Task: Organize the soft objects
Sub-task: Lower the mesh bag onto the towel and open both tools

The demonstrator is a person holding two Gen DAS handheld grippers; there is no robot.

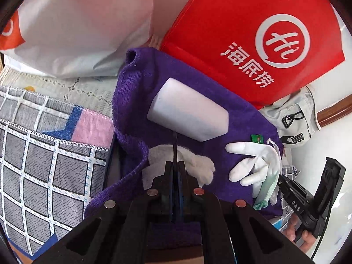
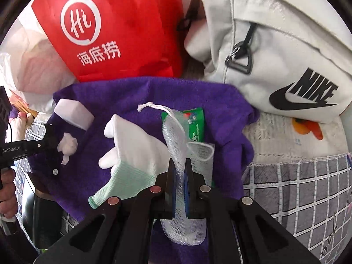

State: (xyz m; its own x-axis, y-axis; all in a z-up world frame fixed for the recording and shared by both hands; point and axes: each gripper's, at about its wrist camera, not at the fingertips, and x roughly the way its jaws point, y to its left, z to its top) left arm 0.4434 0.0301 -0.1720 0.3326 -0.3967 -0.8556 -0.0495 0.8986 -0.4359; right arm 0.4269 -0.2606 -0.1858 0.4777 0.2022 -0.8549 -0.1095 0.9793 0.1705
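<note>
A purple towel (image 1: pixel 189 83) (image 2: pixel 136 94) is spread out and carries the soft objects. My left gripper (image 1: pixel 175 165) is shut; a white cotton wad (image 1: pixel 198 165) (image 2: pixel 68 145) lies right under its tips, and whether it is pinched cannot be told. A white sponge block (image 1: pixel 189 114) (image 2: pixel 72 112) lies just beyond it. A white glove with a green cuff (image 1: pixel 255 165) (image 2: pixel 136 151) lies in the towel's middle. My right gripper (image 2: pixel 180 165) is shut on a clear mesh pouch (image 2: pixel 187 145) with a white drawstring, over a green packet (image 2: pixel 195 121).
A red paper bag (image 1: pixel 253 33) (image 2: pixel 114 28) and a white plastic bag (image 1: pixel 77 26) stand behind the towel. A white Nike bag (image 2: pixel 275 50) (image 1: pixel 292 118) lies at the right. A grey checked cloth (image 1: pixel 44 154) (image 2: pixel 297 193) covers the surface around.
</note>
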